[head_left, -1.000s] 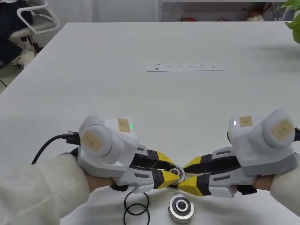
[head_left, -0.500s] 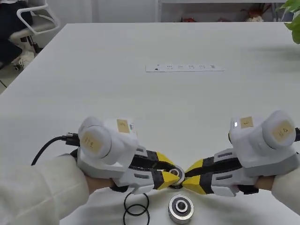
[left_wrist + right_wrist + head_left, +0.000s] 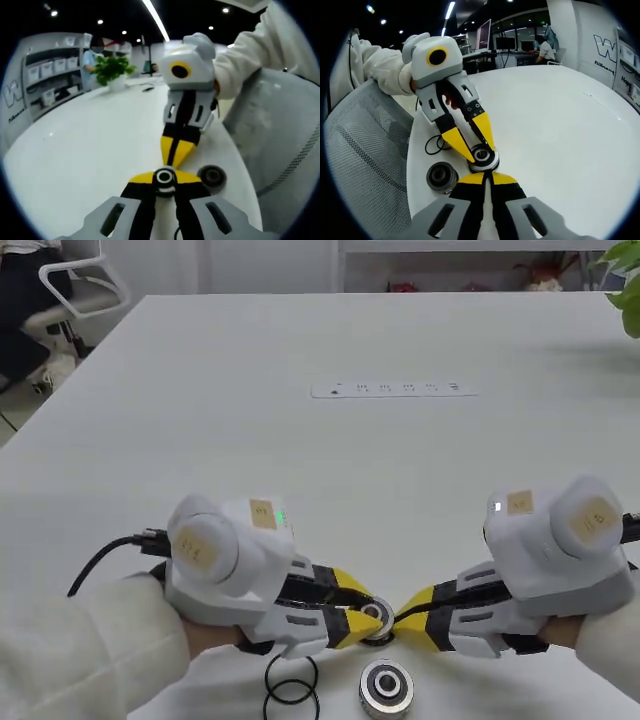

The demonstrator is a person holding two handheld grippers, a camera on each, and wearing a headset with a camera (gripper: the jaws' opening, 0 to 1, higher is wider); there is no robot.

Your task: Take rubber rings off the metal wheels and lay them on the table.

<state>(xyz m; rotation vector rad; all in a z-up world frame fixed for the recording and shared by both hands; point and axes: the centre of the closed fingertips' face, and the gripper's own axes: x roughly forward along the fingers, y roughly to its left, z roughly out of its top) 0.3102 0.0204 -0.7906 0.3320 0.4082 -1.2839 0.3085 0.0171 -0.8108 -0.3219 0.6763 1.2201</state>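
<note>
Wheel (image 3: 378,615) clamped in left tool (image 3: 362,620); clenched right tool (image 3: 407,615) tips against its rim; spare wheel (image 3: 386,685), rings (image 3: 291,681) nearby on desk (image 3: 300,460).

Room around the workbench

A white power strip (image 3: 394,389) lies flat in the middle distance. An office chair (image 3: 78,288) stands at the far left, and green plant (image 3: 626,295) leaves reach in at the far right. Shelves (image 3: 50,70) of bins line a wall. A grey mesh chair back (image 3: 365,160) sits close by.

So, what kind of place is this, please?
Probably an office or lab: a large white table with a power strip, an office chair beside it, and monitors behind.
</note>
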